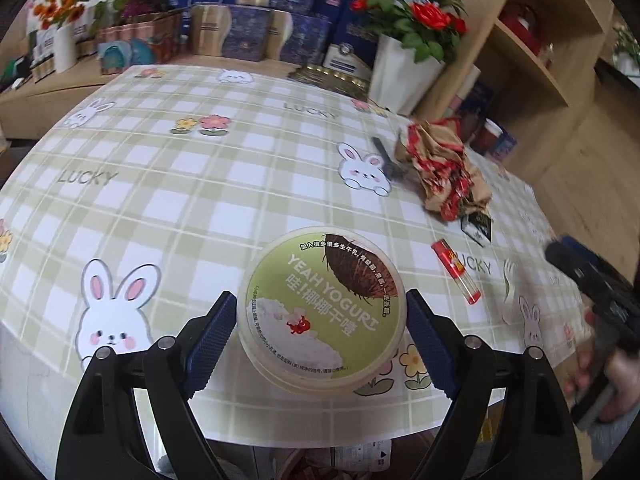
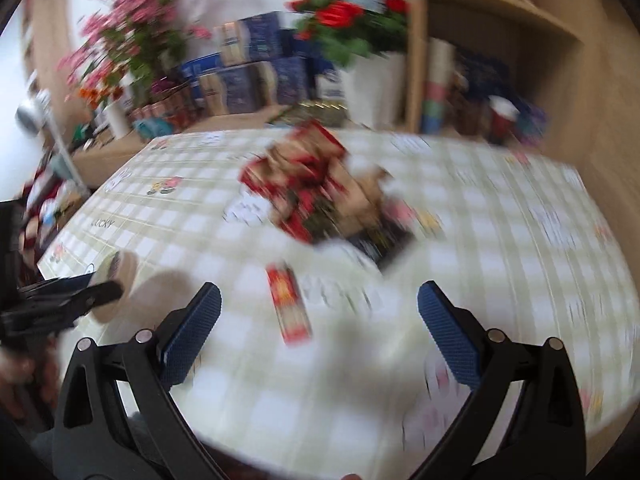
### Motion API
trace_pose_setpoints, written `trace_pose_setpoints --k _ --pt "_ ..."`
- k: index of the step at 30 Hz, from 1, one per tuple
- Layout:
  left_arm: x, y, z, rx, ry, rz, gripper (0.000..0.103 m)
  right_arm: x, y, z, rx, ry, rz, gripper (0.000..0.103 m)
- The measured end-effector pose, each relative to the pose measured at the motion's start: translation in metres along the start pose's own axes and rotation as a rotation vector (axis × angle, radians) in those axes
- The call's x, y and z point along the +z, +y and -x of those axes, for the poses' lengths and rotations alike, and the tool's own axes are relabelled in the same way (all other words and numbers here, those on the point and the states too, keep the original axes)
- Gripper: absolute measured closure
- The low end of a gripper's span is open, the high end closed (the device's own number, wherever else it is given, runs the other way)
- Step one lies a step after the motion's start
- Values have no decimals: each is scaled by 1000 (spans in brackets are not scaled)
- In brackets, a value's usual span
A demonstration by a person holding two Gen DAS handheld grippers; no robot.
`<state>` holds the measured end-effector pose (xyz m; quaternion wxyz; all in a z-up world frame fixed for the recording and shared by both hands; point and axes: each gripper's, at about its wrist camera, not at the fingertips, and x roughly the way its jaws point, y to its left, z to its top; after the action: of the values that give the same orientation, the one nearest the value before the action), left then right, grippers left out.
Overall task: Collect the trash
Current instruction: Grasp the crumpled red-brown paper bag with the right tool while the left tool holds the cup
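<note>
A round yogurt tub with a green lid (image 1: 322,310) sits between the blue pads of my left gripper (image 1: 320,316), near the table's front edge. The pads stand beside the tub; contact is unclear. The tub also shows in the right wrist view (image 2: 120,276), far left. A crumpled red-and-brown paper wrapper (image 1: 436,160) lies at the right, with a small red packet (image 1: 456,272) nearer. My right gripper (image 2: 320,312) is open and empty, above the table, with the red packet (image 2: 289,306) between and ahead of its fingers and the wrapper (image 2: 316,188) beyond. That view is blurred.
The table has a green plaid cloth with rabbits (image 1: 180,184). A black piece (image 1: 386,160) lies by the wrapper, a dark card (image 1: 478,226) under it. A white pot of red flowers (image 1: 404,68) and boxes (image 1: 248,32) stand behind. Wooden shelves (image 1: 532,48) are right.
</note>
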<state>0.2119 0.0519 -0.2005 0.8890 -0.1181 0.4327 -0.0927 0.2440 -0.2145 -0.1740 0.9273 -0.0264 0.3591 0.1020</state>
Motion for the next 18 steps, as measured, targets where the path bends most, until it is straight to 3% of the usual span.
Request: trace_pose_setpoints --k 3,7,9,13,18 --pt "3 7 8 1 -19 4 21 31 19 -40 -12 26 129 6" --pt "3 12 15 0 -43 17 21 50 39 -90 -136 83 252 6" --pt "1 14 17 -6 -50 25 21 57 50 -114 -239 97 315 6" --pt "-6 20 17 -13 -41 40 21 61 63 -149 -382 147 389 6" --pt "-12 26 17 -14 -30 50 21 59 60 -176 -456 258 447 7"
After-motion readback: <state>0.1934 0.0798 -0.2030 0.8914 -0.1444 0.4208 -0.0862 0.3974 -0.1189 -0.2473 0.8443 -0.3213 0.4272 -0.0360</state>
